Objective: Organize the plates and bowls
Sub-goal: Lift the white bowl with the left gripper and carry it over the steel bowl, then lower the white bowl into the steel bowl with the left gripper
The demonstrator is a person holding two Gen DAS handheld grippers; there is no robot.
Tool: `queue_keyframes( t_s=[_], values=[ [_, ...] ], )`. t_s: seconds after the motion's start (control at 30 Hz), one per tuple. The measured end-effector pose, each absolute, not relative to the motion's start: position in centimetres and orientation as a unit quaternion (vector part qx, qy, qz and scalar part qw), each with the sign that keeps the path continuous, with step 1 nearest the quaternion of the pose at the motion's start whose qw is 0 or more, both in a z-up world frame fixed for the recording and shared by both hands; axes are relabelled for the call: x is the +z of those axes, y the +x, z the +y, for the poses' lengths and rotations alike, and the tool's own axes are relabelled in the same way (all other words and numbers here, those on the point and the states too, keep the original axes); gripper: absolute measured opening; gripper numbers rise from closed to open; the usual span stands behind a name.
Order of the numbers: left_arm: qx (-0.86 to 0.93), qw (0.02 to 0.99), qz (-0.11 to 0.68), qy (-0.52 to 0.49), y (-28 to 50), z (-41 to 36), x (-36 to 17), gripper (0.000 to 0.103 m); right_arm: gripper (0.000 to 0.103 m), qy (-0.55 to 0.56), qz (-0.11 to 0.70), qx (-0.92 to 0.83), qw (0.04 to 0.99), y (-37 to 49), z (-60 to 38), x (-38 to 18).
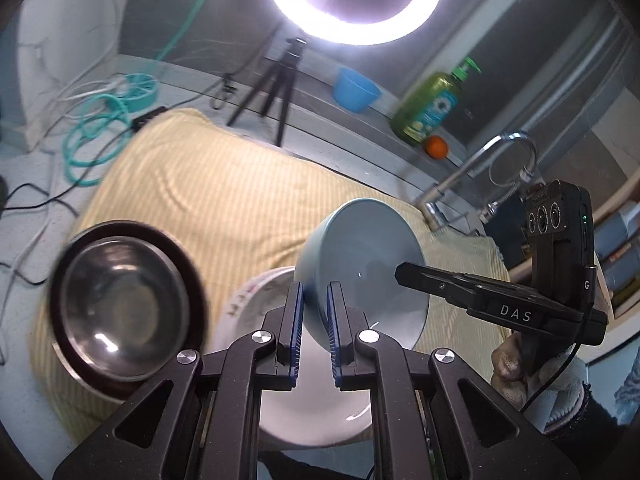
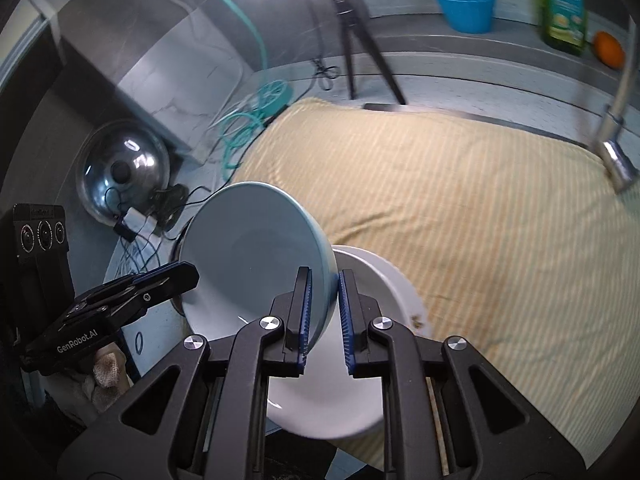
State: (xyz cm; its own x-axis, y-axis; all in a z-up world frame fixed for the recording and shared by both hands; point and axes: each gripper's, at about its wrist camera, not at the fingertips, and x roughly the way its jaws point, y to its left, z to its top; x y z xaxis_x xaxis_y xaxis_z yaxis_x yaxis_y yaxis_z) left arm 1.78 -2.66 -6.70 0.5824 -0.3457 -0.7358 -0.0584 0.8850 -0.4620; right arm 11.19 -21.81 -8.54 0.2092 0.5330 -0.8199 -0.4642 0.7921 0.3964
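A light blue bowl (image 1: 368, 264) is held tilted on edge above a white bowl (image 1: 316, 408) on the yellow striped towel (image 1: 200, 184). My left gripper (image 1: 314, 330) is shut on the blue bowl's near rim. My right gripper (image 2: 323, 316) is shut on the same blue bowl (image 2: 248, 252) at the opposite rim, above the white bowl (image 2: 372, 296). The right gripper also shows in the left wrist view (image 1: 404, 272), and the left gripper shows in the right wrist view (image 2: 188, 276). A steel bowl (image 1: 124, 304) sits on the towel to the left.
A ring light tripod (image 1: 276, 84), a blue tub (image 1: 356, 88), a green soap bottle (image 1: 432, 108) and an orange (image 1: 436, 147) stand along the back ledge. A faucet (image 1: 472, 168) rises at the right. Teal hose and cables (image 1: 100, 136) lie at the left. A steel lid (image 2: 124, 168) leans at the far left.
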Motion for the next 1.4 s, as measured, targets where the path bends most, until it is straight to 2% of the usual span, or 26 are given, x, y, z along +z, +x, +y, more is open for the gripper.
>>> queue_keyframes(
  t_s=[0.33,0.67,1.4],
  values=[
    [-0.017,0.862,0.430,-0.268,-1.3,3.8,-6.6,0.010,0.014,-0.006,0.541,0.378,0.751,10.7,-13.3,-8.5],
    [0.031,0.848,0.436,-0.299,-3.2,8.5,-8.4,0.010,0.014,-0.030,0.570,0.404,0.715,10.3,-6.6,-11.4],
    [0.038,0.827,0.466,-0.311,-3.2,10.8,-11.4,0.011,0.014,-0.062,0.588,0.378,0.713,10.7,-3.9,-14.0]
  ],
)
